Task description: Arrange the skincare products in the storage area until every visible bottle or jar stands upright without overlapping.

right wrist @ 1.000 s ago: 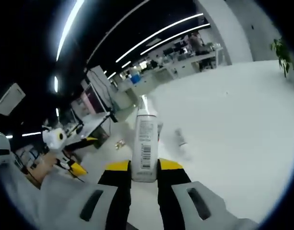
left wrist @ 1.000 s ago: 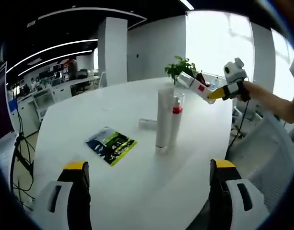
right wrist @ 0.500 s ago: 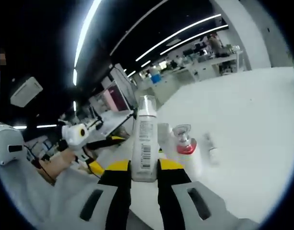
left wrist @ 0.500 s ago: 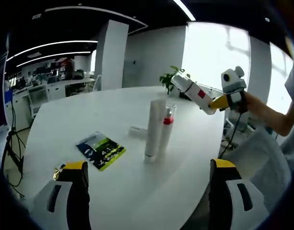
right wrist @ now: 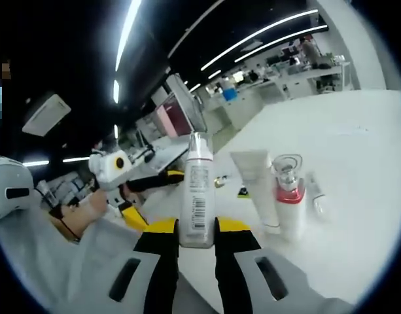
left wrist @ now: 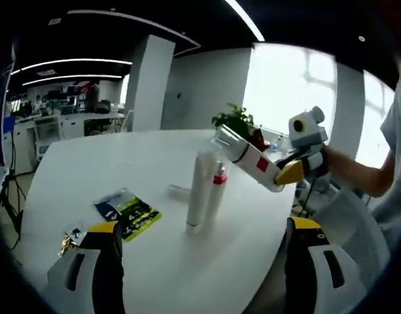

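Left gripper: jaws apart, empty, above table. Leaflet near; beyond, tube and pump bottle upright, seemingly touching. Right gripper clamps bottle, held aloft.

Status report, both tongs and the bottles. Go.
Right tongs shut on white bottle, held over the table. Left tongs open, empty. Tall tube and red-collared pump bottle upright, touching. Small item lies flat behind them.
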Demonstrator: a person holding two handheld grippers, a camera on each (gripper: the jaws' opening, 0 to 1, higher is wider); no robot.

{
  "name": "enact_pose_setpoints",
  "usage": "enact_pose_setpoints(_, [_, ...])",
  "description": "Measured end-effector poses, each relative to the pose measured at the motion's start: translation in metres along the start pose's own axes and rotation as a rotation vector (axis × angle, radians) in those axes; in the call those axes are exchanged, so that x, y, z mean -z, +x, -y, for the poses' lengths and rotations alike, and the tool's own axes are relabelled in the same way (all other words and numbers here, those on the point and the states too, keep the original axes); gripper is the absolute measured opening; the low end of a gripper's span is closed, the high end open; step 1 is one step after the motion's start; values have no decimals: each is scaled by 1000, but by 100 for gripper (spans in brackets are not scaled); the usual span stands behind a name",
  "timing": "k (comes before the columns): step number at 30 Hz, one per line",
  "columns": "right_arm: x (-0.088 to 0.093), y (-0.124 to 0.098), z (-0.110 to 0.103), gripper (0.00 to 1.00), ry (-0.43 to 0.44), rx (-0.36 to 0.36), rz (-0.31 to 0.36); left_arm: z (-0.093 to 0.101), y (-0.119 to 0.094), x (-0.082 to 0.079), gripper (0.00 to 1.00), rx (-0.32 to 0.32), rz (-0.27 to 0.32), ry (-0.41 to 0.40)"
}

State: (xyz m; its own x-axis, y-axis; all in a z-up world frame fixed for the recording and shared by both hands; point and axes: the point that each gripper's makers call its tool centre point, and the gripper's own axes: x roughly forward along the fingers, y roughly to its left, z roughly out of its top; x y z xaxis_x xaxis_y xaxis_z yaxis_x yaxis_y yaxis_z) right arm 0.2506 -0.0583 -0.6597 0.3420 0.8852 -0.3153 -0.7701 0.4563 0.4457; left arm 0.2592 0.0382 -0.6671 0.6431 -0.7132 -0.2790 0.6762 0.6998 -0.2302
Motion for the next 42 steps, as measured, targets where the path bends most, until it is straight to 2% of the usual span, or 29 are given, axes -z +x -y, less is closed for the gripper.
enact_pose_setpoints(5, [5, 7, -8, 20, -9, -30, -17, 10, -1, -11, 99, 69, 63, -90])
enact_pose_setpoints(10, [10, 16, -18, 20, -14, -67, -34, 17, -1, -14, 95, 99, 80, -116])
enact_pose_setpoints(17, [8, 26, -35, 20, -34, -120, -41, 27, 4, -18, 83, 175, 100, -206])
enact_pose_setpoints(20, [6, 29, -42, 20, -42, -139, -36, 32, 6, -20, 77, 200, 85, -196])
enact_pose_setpoints(23, [4, 30, -47, 20, -43, -159, -26, 40, 8, -29, 73, 240, 99, -226])
enact_pose_setpoints(30, [0, 24, -50, 20, -43, -167, -5, 43, 18, -45, 59, 287, 127, -266])
enact_pose_setpoints(33, [-1, 19, -48, 20, -40, -161, 5, 54, 22, -53, 50, 354, 143, -304])
enact_pose_setpoints(35, [-2, 16, -46, 20, -31, -156, 16, 57, 26, -55, 41, 368, 143, -305])
enact_pose_setpoints(42, [-4, 7, -40, 20, -7, -138, 46, 64, 41, -54, 34, 403, 119, -322])
